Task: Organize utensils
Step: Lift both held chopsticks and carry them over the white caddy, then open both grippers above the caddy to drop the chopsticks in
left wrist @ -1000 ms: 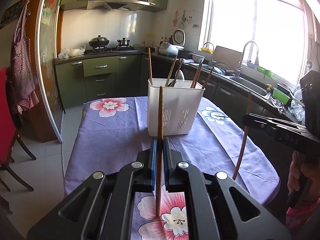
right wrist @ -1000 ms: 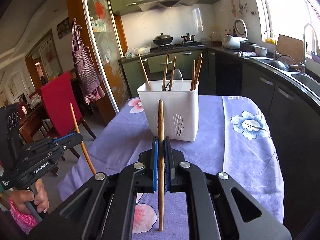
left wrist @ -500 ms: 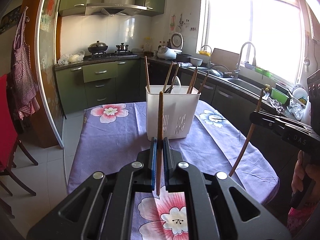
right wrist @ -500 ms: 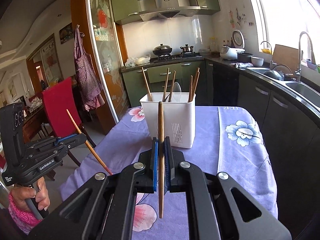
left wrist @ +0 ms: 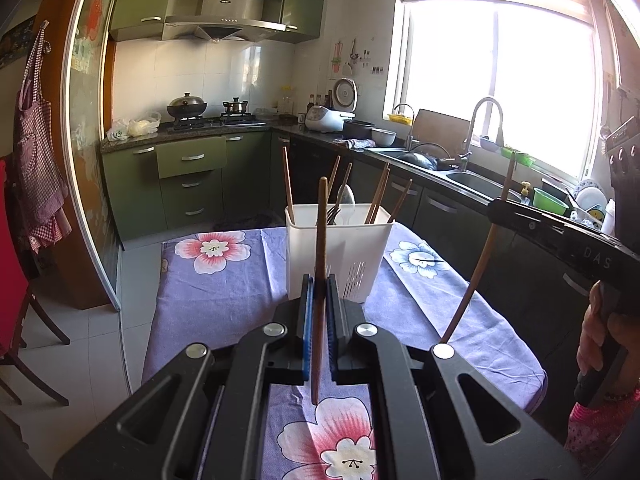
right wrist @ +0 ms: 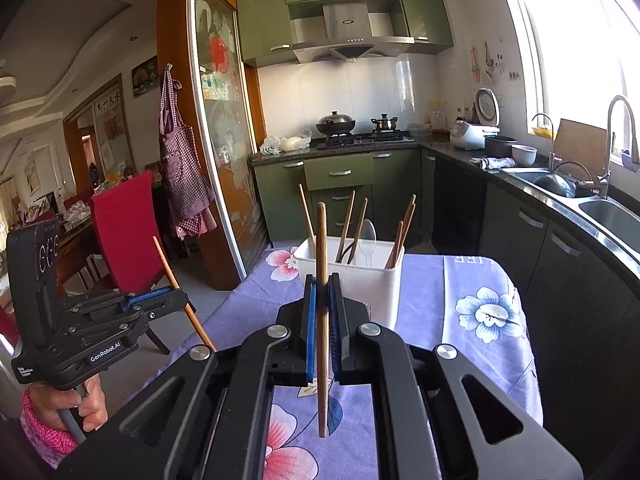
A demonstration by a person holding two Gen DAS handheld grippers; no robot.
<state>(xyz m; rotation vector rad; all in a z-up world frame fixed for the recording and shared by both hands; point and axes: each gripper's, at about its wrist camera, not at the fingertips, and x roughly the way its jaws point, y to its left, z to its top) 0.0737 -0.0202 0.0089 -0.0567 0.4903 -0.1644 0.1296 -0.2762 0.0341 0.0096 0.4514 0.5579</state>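
A white utensil holder (left wrist: 360, 248) (right wrist: 380, 280) stands on the table with several chopsticks, a spoon and a fork upright in it. My left gripper (left wrist: 319, 280) is shut on a wooden chopstick (left wrist: 321, 220) held upright, just short of the holder and above the cloth. My right gripper (right wrist: 322, 280) is shut on a second upright wooden chopstick (right wrist: 321, 240), also in front of the holder. Each gripper shows in the other's view: the right gripper (left wrist: 496, 210) with its slanted chopstick (left wrist: 476, 276), the left gripper (right wrist: 176, 296) with its own chopstick (right wrist: 164, 260).
The table (left wrist: 224, 280) wears a purple cloth with flower prints. A red chair (right wrist: 124, 232) stands to its left. Dark counters with a sink (right wrist: 608, 212) run along the right, close to the table's edge. A person's hand (right wrist: 60, 404) grips the left handle.
Both grippers have risen with their chopsticks, whose lower tips now hang higher above the cloth. The holder sits lower in both views. Both grips are unchanged.
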